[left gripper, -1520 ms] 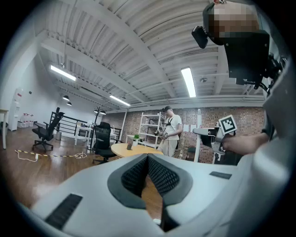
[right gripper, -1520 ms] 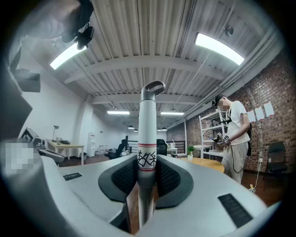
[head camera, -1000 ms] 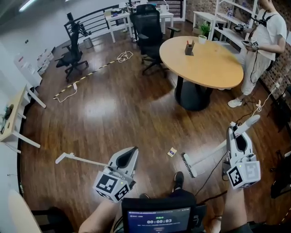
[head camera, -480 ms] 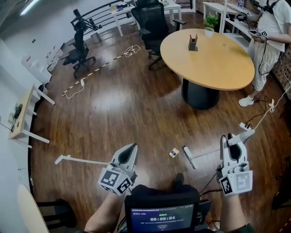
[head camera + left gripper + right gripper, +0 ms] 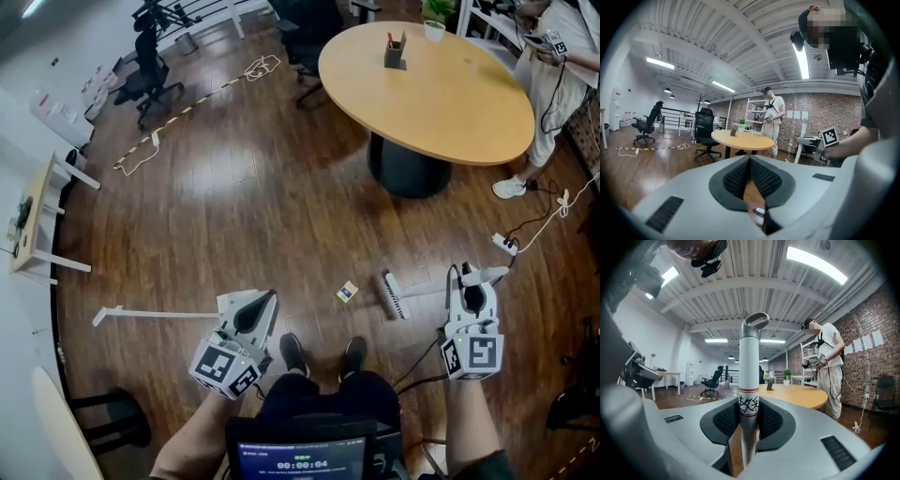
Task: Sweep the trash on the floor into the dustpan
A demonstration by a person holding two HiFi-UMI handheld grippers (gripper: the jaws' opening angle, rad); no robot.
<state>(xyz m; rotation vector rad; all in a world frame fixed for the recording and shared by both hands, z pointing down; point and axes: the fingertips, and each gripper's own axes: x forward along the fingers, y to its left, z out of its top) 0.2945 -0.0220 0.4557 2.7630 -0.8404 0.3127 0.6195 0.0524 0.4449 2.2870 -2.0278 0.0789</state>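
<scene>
The trash, a small yellow and blue card (image 5: pixel 347 292), lies on the wooden floor ahead of my feet. Just right of it rests the broom's brush head (image 5: pixel 395 294), which also shows low between the left jaws (image 5: pixel 759 213). My right gripper (image 5: pixel 472 279) (image 5: pixel 749 427) is shut on the white broom handle (image 5: pixel 750 362), at its red band. My left gripper (image 5: pixel 270 296) (image 5: pixel 750 164) has its pads meeting at the tips, and I see nothing held between them. The dustpan's long white handle (image 5: pixel 155 314) runs left from under it. A white part of the pan (image 5: pixel 228 301) shows beside it.
A round wooden table (image 5: pixel 427 94) with a pen holder (image 5: pixel 395 52) stands ahead, and a person (image 5: pixel 562 66) stands at its right. A power strip with cables (image 5: pixel 503 246) lies near my right gripper. Office chairs (image 5: pixel 145 75) stand far off, and a desk (image 5: pixel 33 225) is at the left.
The brush head has swung from lower right of the trash to level with it on its right. The broom handle stands steeper. My left gripper has hardly moved over the floor.
</scene>
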